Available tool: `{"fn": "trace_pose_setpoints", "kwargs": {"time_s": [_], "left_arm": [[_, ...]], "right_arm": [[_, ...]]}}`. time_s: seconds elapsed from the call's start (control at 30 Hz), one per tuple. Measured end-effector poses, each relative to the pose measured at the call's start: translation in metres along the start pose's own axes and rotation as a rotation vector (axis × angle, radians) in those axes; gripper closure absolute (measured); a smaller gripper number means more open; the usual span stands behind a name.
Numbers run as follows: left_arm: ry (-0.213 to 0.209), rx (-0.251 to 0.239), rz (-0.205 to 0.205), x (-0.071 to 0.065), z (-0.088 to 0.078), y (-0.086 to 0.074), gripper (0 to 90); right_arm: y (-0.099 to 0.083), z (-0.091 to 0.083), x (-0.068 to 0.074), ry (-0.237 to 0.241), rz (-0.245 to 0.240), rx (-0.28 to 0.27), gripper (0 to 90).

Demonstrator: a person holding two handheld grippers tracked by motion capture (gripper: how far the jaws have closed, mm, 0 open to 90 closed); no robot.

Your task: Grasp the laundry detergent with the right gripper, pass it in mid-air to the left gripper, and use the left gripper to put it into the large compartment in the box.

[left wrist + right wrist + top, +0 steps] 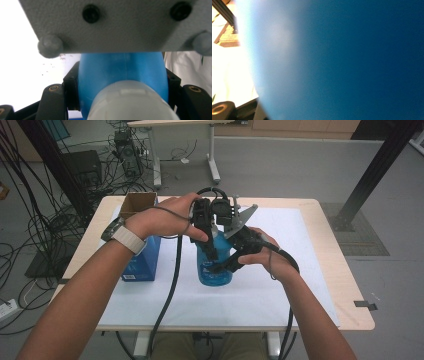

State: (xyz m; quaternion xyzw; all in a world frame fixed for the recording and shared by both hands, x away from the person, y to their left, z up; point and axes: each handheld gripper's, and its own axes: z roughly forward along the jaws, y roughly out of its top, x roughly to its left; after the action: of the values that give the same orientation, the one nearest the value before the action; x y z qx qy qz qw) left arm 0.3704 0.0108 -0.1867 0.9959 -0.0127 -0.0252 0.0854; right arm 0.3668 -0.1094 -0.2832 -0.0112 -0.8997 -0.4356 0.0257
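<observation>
I find both hand-held grippers clamped on the blue plastic bottle (214, 265): right hand-held gripper (225, 266) on the body, left hand-held gripper (209, 245) around the white cap (130, 102). Unscrewing appears next, calling for a steady twist.

The blue bottle (214, 270) looks like smooth, faintly glossy plastic, its white cap (132, 102) translucent plastic; the table (345, 285) edge is pale wood under a matt white sheet (295, 245). The open box (137, 205) is brown cardboard; the gripper plate (112, 25) is grainy matt grey.

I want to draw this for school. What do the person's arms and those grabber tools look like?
Both forearms are bare. The left wrist wears a watch with a pale band. The left gripper and right gripper are black with black jaws. Thick black cables trail from them. A grey three-cornered plate with small knobs sits on top.
</observation>
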Motion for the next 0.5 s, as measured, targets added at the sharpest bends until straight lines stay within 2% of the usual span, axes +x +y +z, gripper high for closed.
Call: {"fn": "trace_pose_setpoints", "kwargs": {"time_s": [0.1, 0.2, 0.27, 0.5], "left_arm": [[-0.001, 0.000, 0.000, 0.0001, 0.0003, -0.0006, 37.7], [0.003, 0.001, 0.006, 0.0000, 0.0006, -0.0013, 37.8], [0.002, -0.004, 0.005, 0.0003, 0.0007, -0.0016, 37.8], [0.004, 0.011, 0.007, 0.0001, 0.0030, -0.0020, 37.8]], "right_arm": [[0.0000, 0.0003, 0.0006, 0.014, 0.008, -0.004, 43.9], [-0.0001, 0.0007, 0.0001, 0.003, 0.002, 0.003, 43.9], [-0.0002, 0.0007, 0.0008, 0.015, 0.011, -0.002, 43.9], [-0.0014, 0.0013, 0.0008, 0.012, 0.007, 0.006, 43.8]]}}
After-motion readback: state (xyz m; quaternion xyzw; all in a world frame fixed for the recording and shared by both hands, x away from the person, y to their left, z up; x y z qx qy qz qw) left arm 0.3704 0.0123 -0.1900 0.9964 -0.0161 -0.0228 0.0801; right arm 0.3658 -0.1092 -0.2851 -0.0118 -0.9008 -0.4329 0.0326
